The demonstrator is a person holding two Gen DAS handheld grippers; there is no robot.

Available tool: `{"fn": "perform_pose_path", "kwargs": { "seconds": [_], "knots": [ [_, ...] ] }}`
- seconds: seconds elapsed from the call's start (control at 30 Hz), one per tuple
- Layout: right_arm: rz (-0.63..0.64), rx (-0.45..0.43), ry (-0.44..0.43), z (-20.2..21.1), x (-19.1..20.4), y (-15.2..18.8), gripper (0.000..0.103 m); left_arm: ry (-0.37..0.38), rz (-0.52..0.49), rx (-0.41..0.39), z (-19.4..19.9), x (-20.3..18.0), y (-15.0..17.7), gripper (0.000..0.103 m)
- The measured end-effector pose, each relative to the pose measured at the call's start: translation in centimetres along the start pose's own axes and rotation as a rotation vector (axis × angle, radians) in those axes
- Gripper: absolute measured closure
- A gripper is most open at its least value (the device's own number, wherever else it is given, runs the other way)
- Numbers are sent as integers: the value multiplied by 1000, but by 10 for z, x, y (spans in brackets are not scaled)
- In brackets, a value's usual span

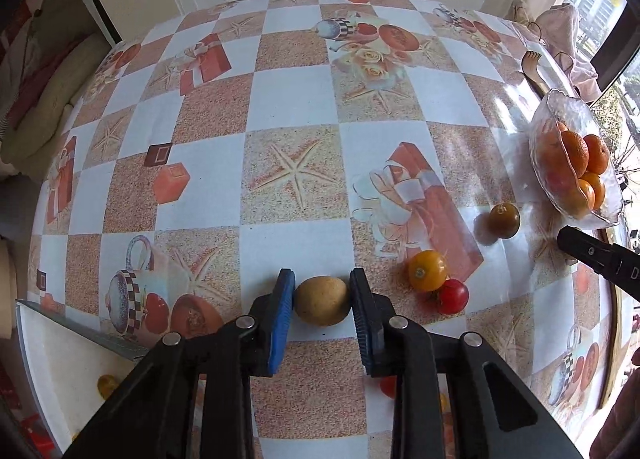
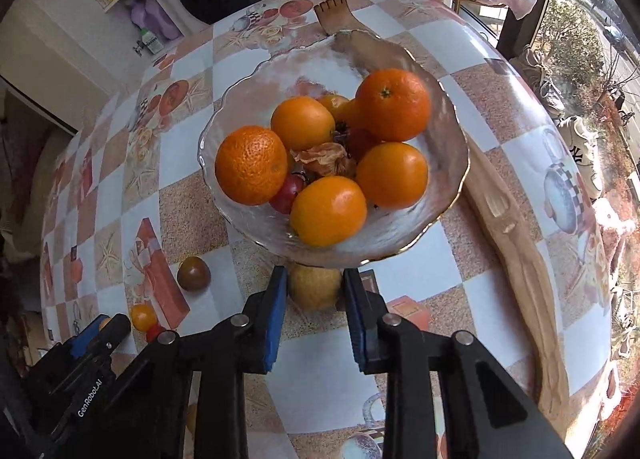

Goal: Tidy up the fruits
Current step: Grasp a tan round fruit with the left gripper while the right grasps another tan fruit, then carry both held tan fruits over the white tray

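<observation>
Fruits are lying loose on the checked tablecloth [image 1: 296, 99], and the nearest, a tan oval fruit [image 1: 322, 301], is sitting dead ahead between the pads of the left gripper [image 1: 322, 299], its long axis running crosswise from pad to pad. Both pads are touching its ends, so it looks gripped. Just to its right are lying a yellow tomato [image 1: 427, 270], a red tomato [image 1: 453, 296] and, farther on, a dark tomato [image 1: 503, 219]. The glass bowl [image 2: 448, 195] of oranges is standing well to the right, closer to the right gripper [image 2: 315, 299], which is holding a pale yellow fruit [image 2: 314, 287] below the rim.
</observation>
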State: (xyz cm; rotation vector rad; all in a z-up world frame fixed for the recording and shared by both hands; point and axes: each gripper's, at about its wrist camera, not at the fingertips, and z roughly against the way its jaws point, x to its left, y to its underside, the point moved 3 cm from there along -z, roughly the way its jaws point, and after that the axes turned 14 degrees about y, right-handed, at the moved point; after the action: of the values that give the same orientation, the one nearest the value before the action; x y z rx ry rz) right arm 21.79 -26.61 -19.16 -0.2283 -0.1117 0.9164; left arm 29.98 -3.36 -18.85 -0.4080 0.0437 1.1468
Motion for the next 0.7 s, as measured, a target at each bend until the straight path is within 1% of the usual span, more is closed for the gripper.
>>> {"fn": "perform_pose_path", "kwargs": {
  "seconds": [0.1,0.2,0.43,0.53,0.7],
  "knots": [
    [23,1,-15,7,0,3,72,45,24,-2,8,3,5,73],
    [55,9,-32,14,0,10,72,67,43,-12,23,5,13,73],
    [85,63,-55,32,-5,39,72,69,54,-37,65,8,43,73],
    [110,82,-61,40,-3,54,72,66,57,-46,84,13,62,73],
    [167,92,-66,57,5,79,72,50,100,-54,112,28,95,73]
  ]
}}
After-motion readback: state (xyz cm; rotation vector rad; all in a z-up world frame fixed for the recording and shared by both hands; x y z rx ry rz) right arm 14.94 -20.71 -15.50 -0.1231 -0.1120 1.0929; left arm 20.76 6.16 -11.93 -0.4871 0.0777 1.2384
